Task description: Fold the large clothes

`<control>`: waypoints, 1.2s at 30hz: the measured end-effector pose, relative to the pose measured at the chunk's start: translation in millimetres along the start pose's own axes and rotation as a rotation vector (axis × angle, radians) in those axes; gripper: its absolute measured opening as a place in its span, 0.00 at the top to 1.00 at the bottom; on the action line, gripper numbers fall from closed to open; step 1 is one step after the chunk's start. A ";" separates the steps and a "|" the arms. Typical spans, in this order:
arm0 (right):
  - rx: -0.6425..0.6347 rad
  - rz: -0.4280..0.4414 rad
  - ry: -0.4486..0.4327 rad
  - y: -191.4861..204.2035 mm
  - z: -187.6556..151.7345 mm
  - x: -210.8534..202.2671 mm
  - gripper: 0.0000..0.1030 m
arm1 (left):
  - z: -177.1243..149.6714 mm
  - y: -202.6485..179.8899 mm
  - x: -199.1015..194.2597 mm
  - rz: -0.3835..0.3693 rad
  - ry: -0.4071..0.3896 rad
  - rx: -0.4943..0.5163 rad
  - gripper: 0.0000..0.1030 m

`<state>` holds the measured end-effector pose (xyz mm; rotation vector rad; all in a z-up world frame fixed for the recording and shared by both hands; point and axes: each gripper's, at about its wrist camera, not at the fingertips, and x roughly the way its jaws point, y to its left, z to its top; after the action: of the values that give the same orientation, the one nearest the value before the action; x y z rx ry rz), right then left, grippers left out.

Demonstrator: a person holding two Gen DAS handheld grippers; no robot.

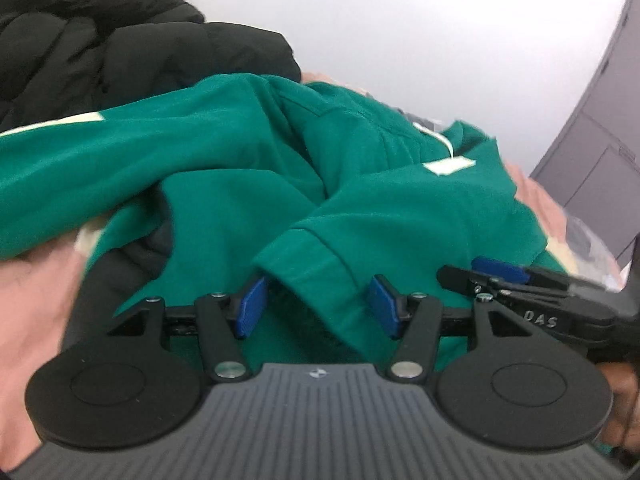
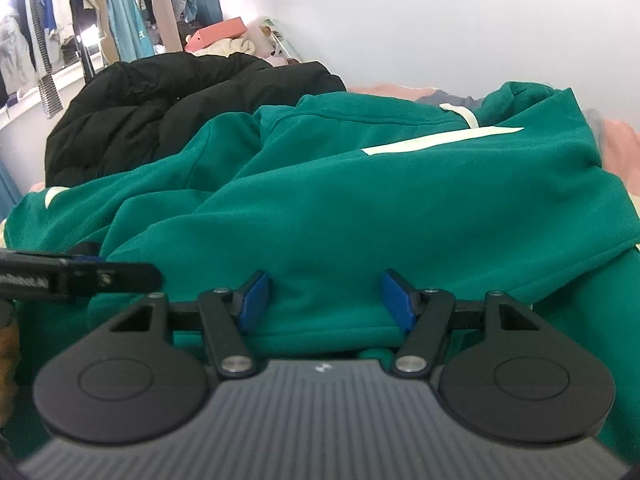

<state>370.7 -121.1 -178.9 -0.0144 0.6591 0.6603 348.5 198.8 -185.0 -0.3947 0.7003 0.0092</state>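
Note:
A large green hoodie [image 1: 248, 184] with white stripes lies crumpled on a pink-covered bed; it also fills the right wrist view [image 2: 360, 208]. My left gripper [image 1: 320, 306] is open, its blue pads on either side of a ribbed sleeve cuff [image 1: 320, 276]. My right gripper [image 2: 326, 300] is open, its blue pads either side of a thick fold at the hoodie's near edge. The right gripper shows at the right of the left wrist view [image 1: 500, 276], and the left gripper shows at the left of the right wrist view [image 2: 80, 272], close beside each other.
A black puffer jacket [image 2: 168, 108] is heaped behind the hoodie, also in the left wrist view [image 1: 120, 44]. The pink bed cover [image 1: 32, 312] shows at the edges. A white wall [image 2: 440, 20] is behind, hanging clothes [image 2: 100, 12] at far left, a grey cabinet [image 1: 600, 140] at right.

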 end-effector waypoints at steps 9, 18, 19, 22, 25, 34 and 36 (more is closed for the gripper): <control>0.017 -0.015 -0.032 -1.6 -5.2 -5.5 0.38 | 15.1 57.1 -39.9 0.139 -0.126 -0.259 0.35; 0.054 -0.052 -0.054 -0.8 -10.8 -17.9 0.38 | 3.0 135.6 -68.6 0.234 -0.171 -0.651 0.34; 0.054 -0.053 -0.055 -0.7 -10.8 -18.9 0.38 | 0.9 143.1 -70.5 0.242 -0.180 -0.693 0.34; 0.048 -0.059 -0.058 0.8 -13.0 -21.0 0.38 | -5.3 160.0 -74.5 0.258 -0.206 -0.809 0.31; 0.046 -0.067 -0.062 1.2 -14.8 -23.8 0.38 | -17.6 176.8 -78.9 0.255 -0.254 -0.932 0.31; 0.077 -0.072 -0.071 1.8 -20.8 -28.8 0.38 | -50.6 226.0 -62.7 0.096 -0.439 -1.291 0.32; 0.079 -0.072 -0.072 2.3 -22.0 -28.1 0.38 | -51.3 232.8 -60.8 0.090 -0.483 -1.314 0.32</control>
<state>340.2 -139.9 -179.9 0.0582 0.6123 0.5626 237.3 403.5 -263.9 -1.5550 0.1381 0.6557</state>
